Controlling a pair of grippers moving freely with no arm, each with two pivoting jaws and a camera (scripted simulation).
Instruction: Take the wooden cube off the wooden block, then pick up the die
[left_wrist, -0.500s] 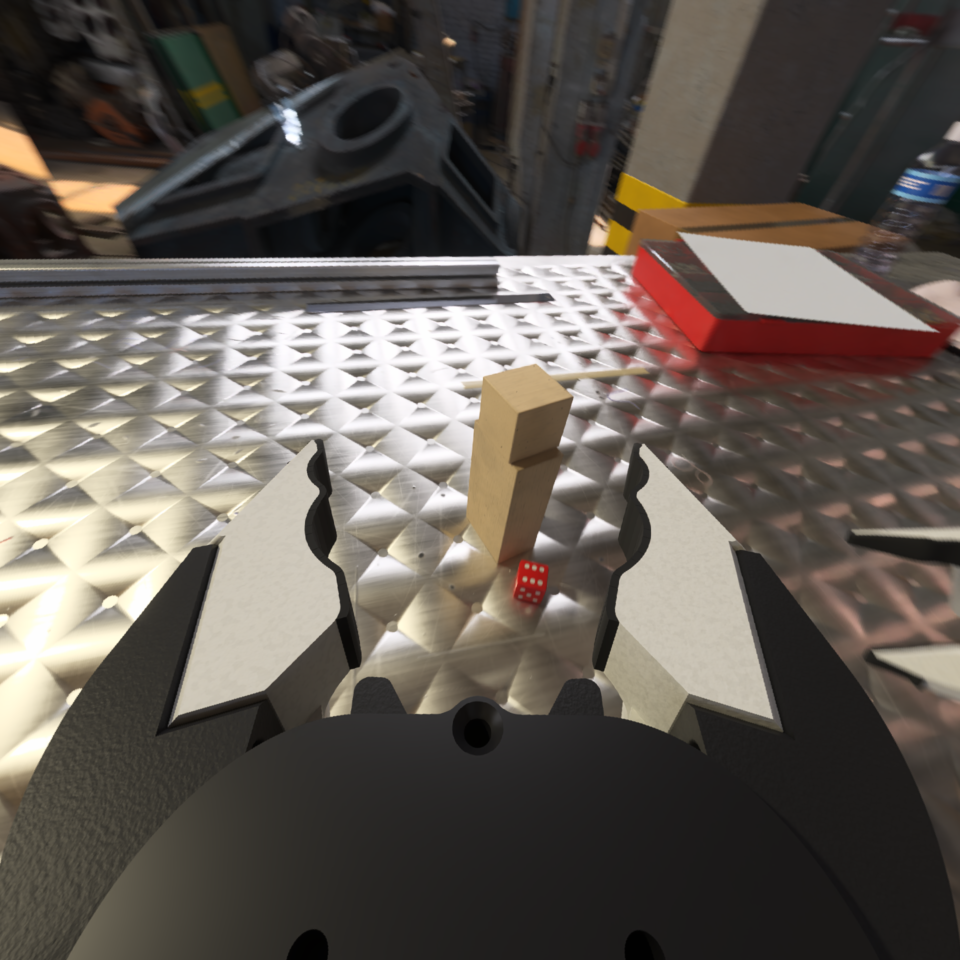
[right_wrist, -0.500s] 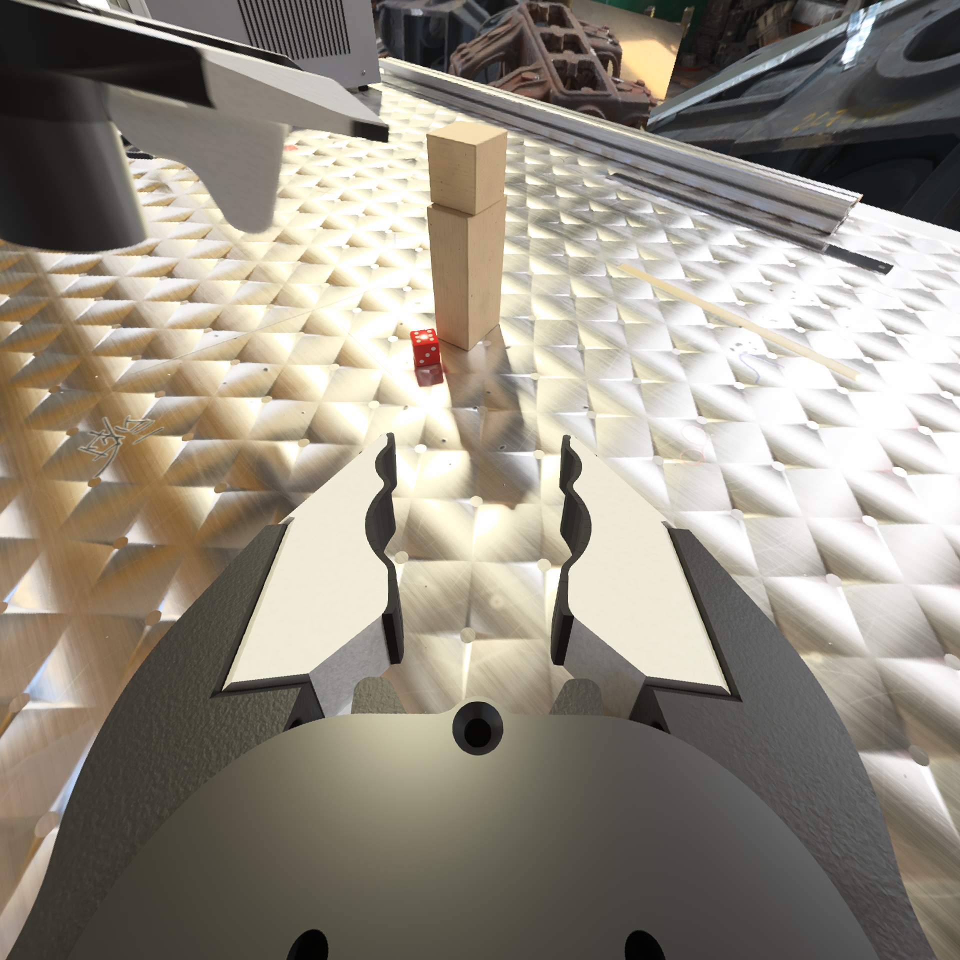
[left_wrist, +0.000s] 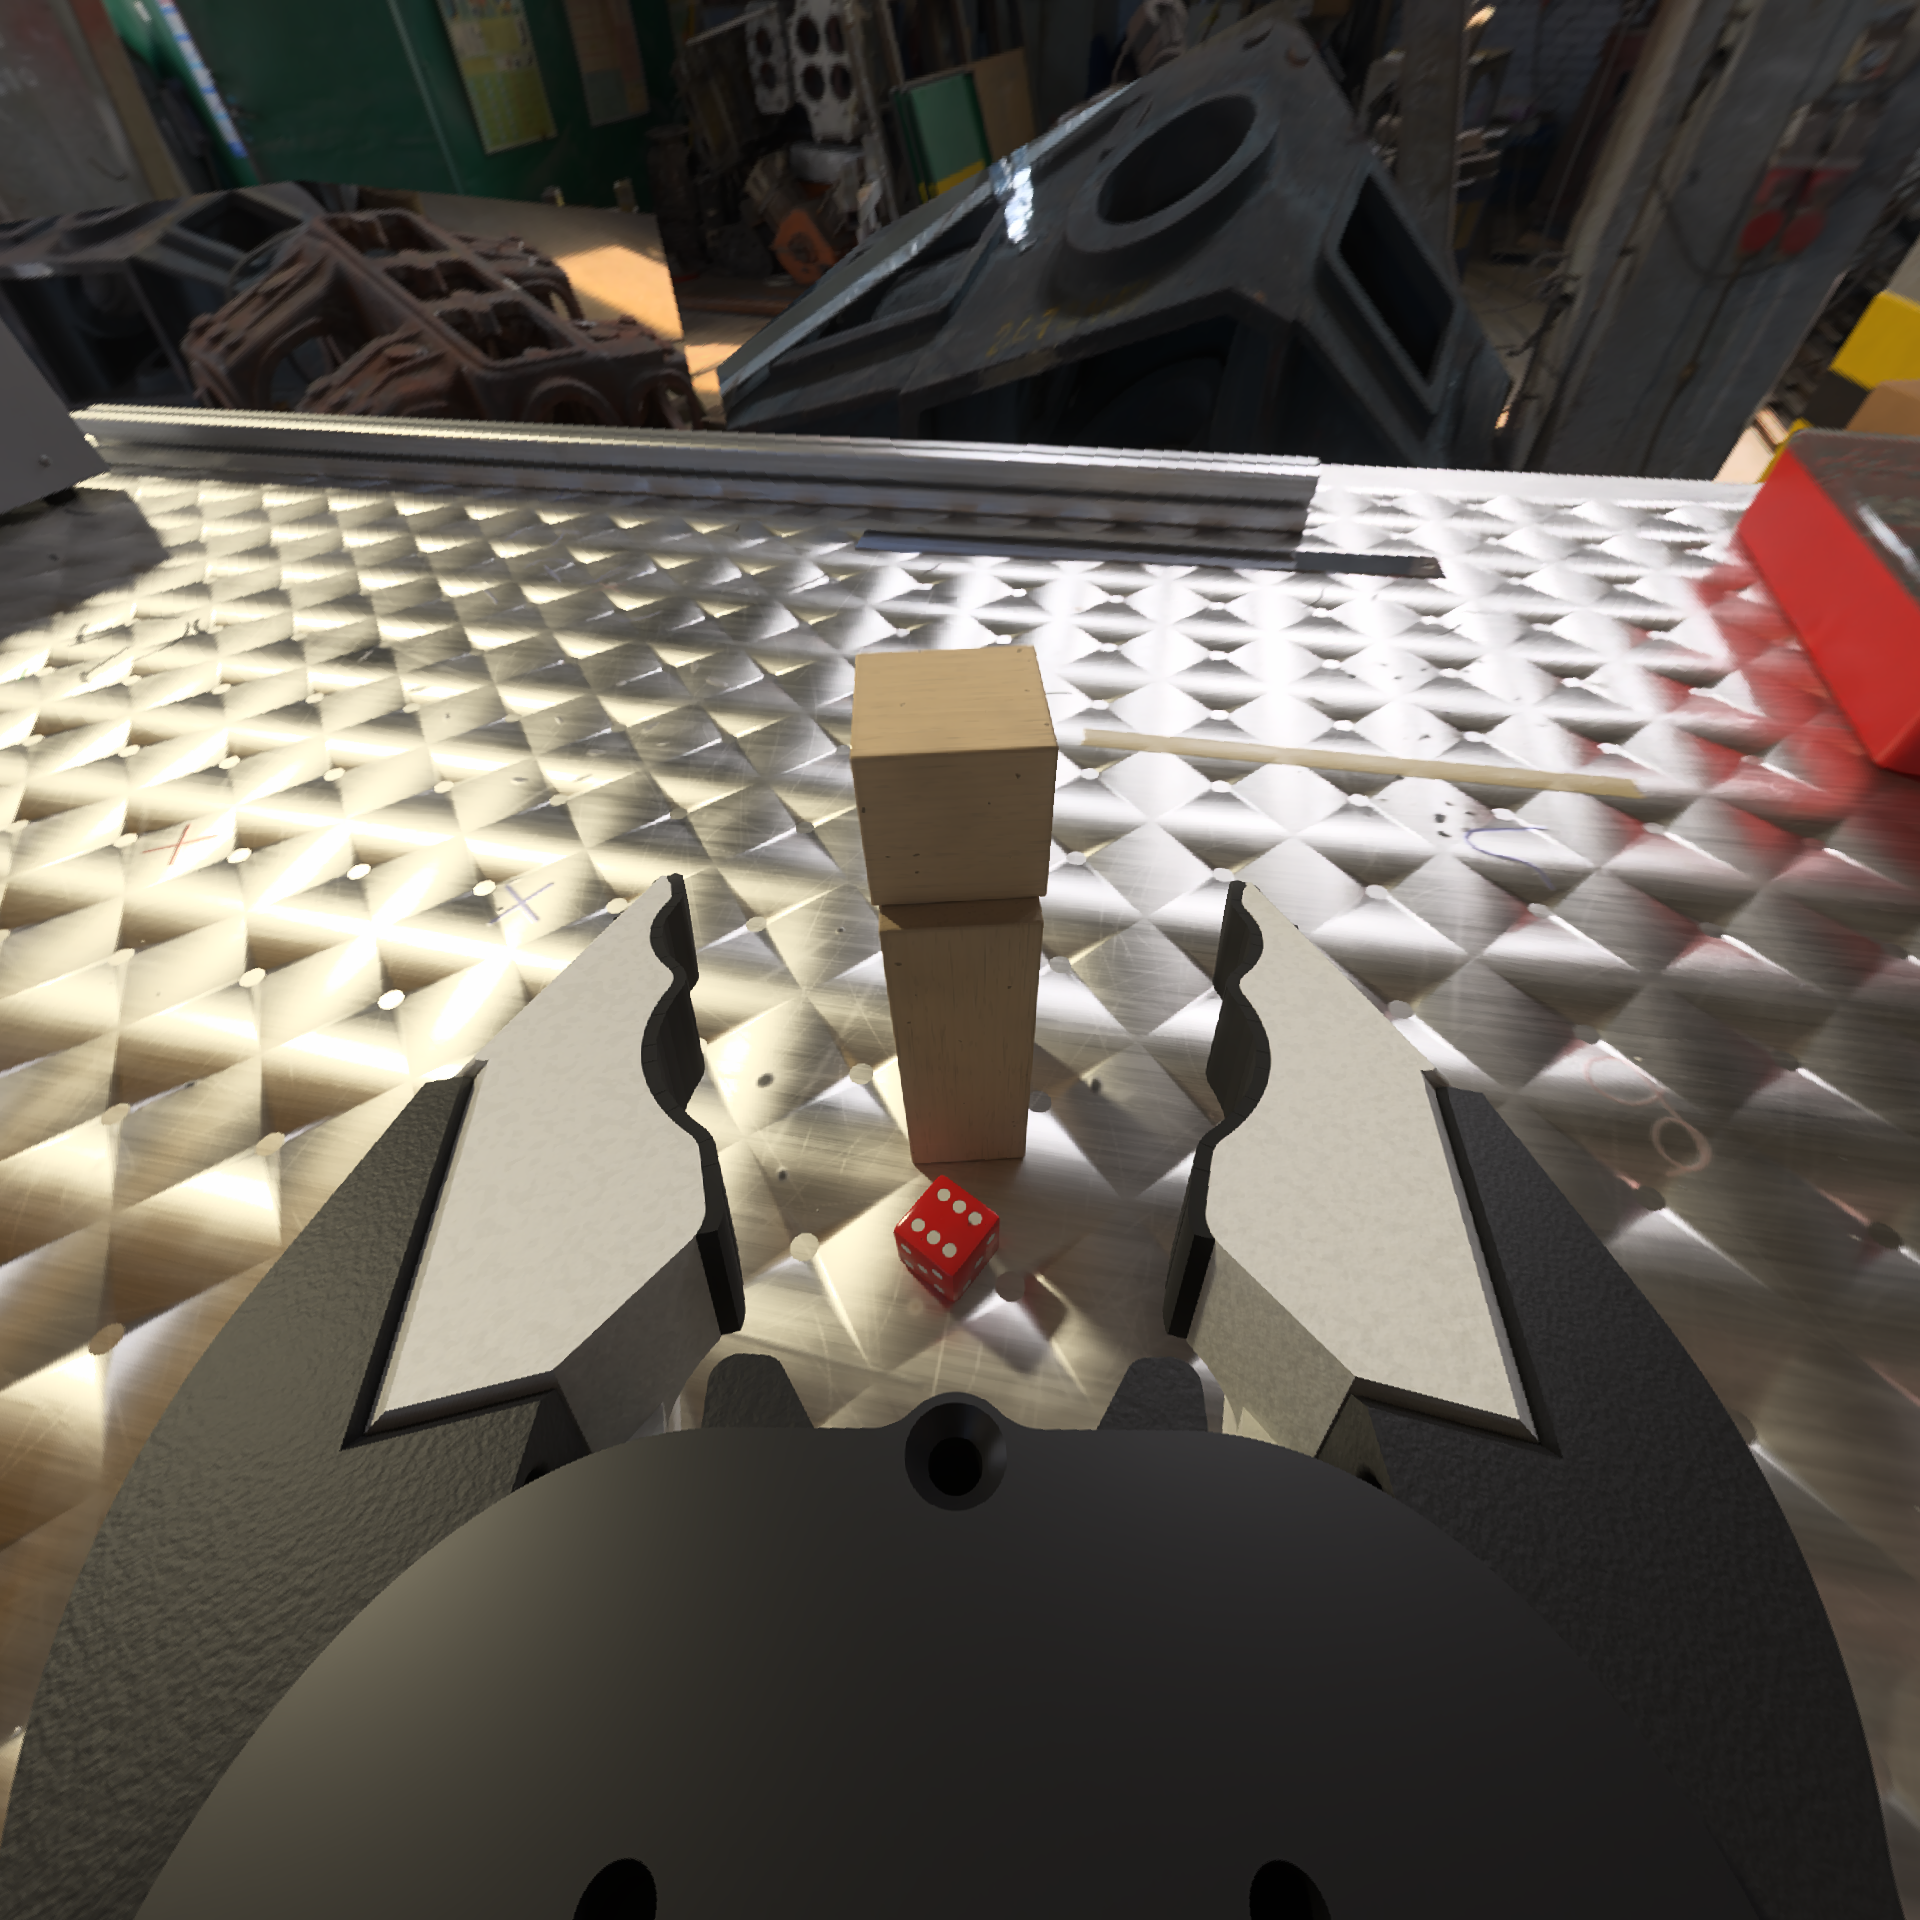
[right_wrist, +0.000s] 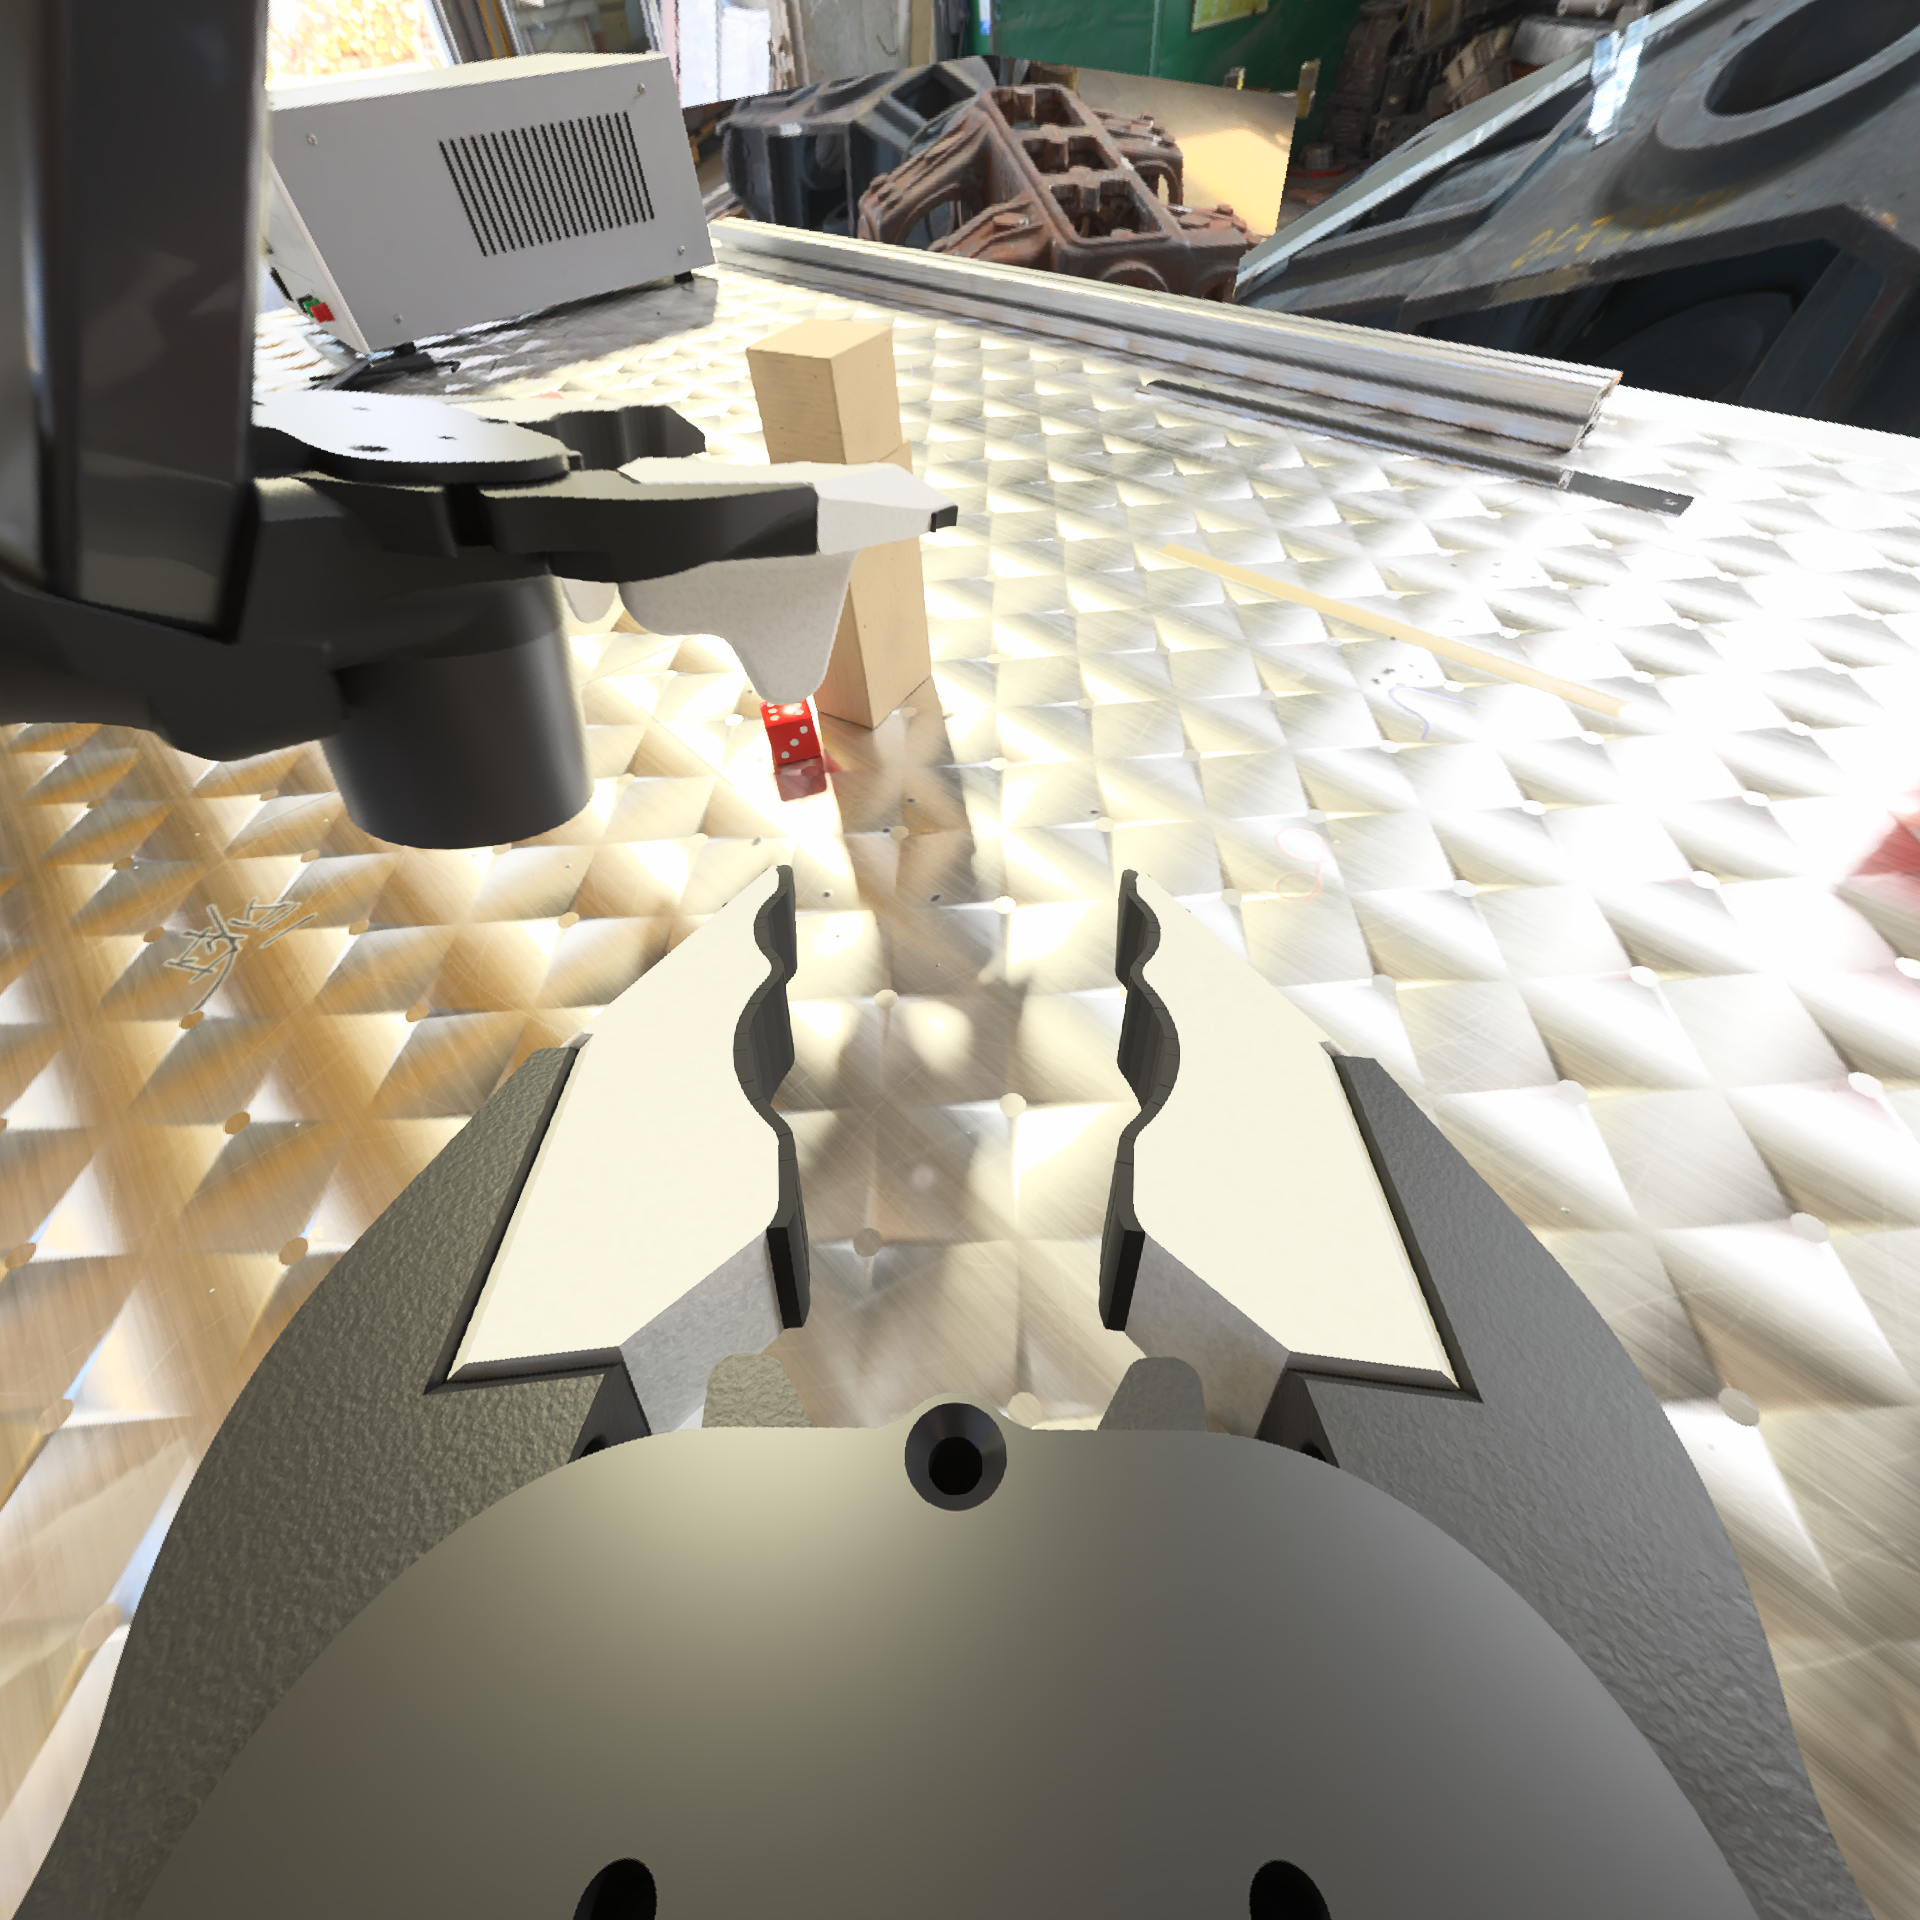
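The worktop (left_wrist: 364, 748), a sheet of embossed diamond-pattern steel, carries a grey vented equipment case (right_wrist: 488, 197) at one far corner, a long aluminium rail (left_wrist: 727, 468) along the back edge, a red box (left_wrist: 1839, 623) at the right and a thin wooden stick (left_wrist: 1351, 764) lying flat.

Half a second ago the left tool (left_wrist: 956, 904) faced the stack from farther off and at an angle; it has now closed in and squared up, so that the tower stands centred between its spread fingers. Its jaws are wide apart and hold nothing. From the right wrist view the left tool's fingertips sit level with the join of the two wooden pieces, just short of them. The right tool (right_wrist: 956, 894), also spread and empty, hangs well back.

The wooden block (left_wrist: 961, 1039) stands upright on the worktop with the wooden cube (left_wrist: 951, 779) on top, slightly twisted and overhanging. The cube has not yet been taken off. The approach looks nearly done; I judge that rising a little and closing on the cube comes next.

The red die (left_wrist: 945, 1236) lies on the worktop just in front of the block's foot, untouched.
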